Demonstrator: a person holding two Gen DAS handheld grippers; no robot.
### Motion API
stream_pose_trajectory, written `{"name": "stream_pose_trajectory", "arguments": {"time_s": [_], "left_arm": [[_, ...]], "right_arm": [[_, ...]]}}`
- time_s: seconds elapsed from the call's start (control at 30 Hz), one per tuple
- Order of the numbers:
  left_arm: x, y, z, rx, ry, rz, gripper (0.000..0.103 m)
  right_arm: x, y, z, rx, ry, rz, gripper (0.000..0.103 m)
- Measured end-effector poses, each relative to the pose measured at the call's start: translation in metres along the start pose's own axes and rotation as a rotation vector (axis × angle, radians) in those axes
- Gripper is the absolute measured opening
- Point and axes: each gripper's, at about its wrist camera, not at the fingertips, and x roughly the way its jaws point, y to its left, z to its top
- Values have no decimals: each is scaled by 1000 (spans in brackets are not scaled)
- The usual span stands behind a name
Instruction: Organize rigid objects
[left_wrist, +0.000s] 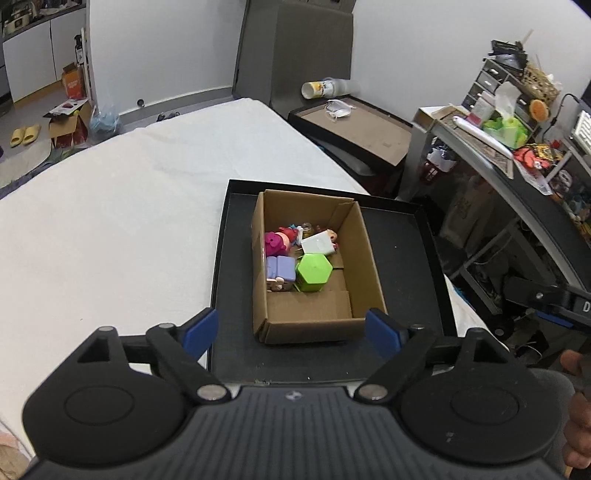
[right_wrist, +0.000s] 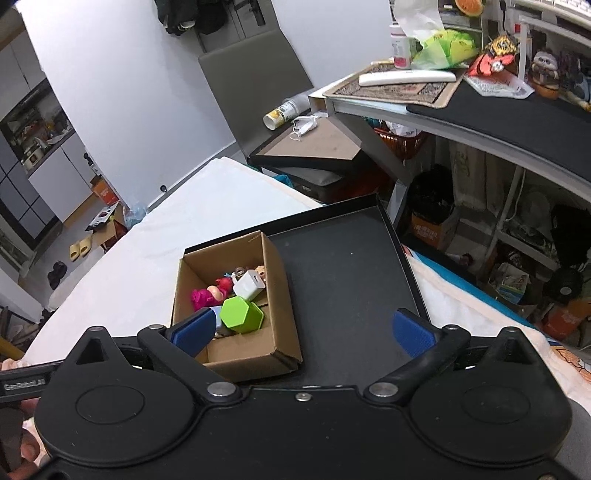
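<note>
so the green hexagon block (left_wrist: 312, 271) sits in my cardboard box (left_wrist: 310, 328) with a pink toy (left_wrist: 277, 242), a white cube (left_wrist: 318, 243) and a purple block (left_wrist: 279, 268). the box stands in a black tray (left_wrist: 402, 258) on the white table (left_wrist: 110, 221). my left gripper (left_wrist: 291, 328) and right gripper (right_wrist: 303, 326) both hang wide open with nothing in them.

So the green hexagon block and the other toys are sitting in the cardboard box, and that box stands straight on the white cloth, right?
Not quite. The cardboard box stands on the black tray, which lies on the white cloth. The left wrist view shows this. The green hexagon block is in the box with the other toys.
</note>
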Motion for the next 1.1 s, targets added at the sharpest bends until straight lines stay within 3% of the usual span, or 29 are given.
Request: {"name": "stream_pose_trajectory", "arguments": {"time_s": [0.23, 0.73, 0.87, 1.1], "left_arm": [[-30, -10, -11, 40, -43, -7, 94], [-96, -31, -43, 111, -149, -20, 97], [-109, -34, -50, 117, -164, -29, 97], [-127, -38, -65, 130, -179, -21, 97]], "right_arm": [[-24, 4, -11, -11, -29, -25, 103], [-75, 11, -33, -60, -87, 3, 103], [-83, 15, -36, -81, -69, -5, 103], [-106, 12, -45, -79, -117, -3, 103]]}}
